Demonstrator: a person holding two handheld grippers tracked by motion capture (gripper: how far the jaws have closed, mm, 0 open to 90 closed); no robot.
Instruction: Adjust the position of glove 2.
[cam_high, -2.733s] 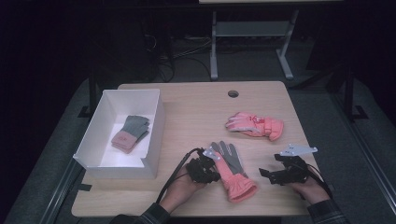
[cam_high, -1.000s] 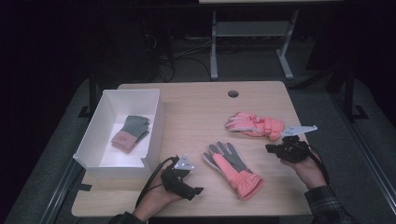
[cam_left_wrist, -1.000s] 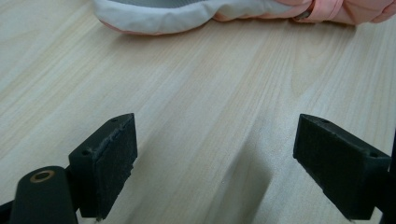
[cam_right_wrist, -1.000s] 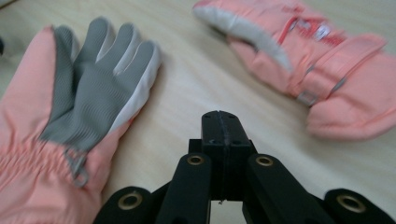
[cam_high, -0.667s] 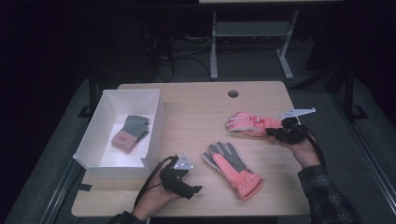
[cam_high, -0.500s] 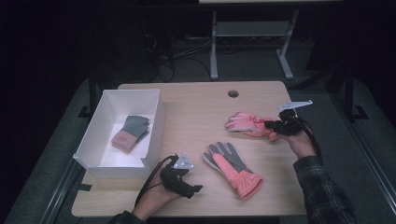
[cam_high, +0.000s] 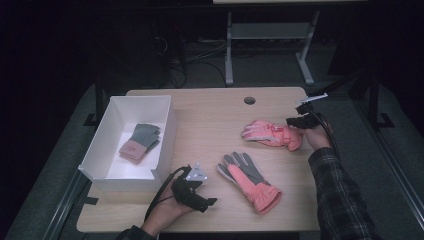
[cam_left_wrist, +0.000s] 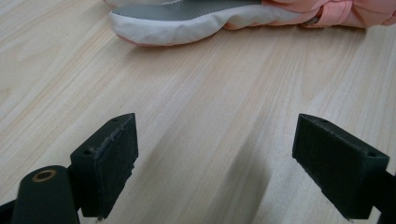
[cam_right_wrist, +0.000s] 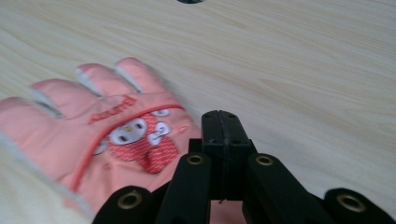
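Right gripper (cam_right_wrist: 223, 135), jaws pressed together empty, sits above the padded pink fabric glove's (cam_high: 270, 133) cuff near the pale wooden worktop's (cam_high: 210, 107) right edge; left gripper (cam_left_wrist: 229, 163) gapes wide over bare grain.

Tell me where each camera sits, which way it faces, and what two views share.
High view: above the near edge, facing forward and down on the table; both forearms enter from below.
Left gripper view: on the left gripper, low along the tabletop toward the grey-palmed glove; open jaws.
Right gripper view: on the right gripper, over the pink glove; shut jaws.
Shared: both gloves appear in the high view.
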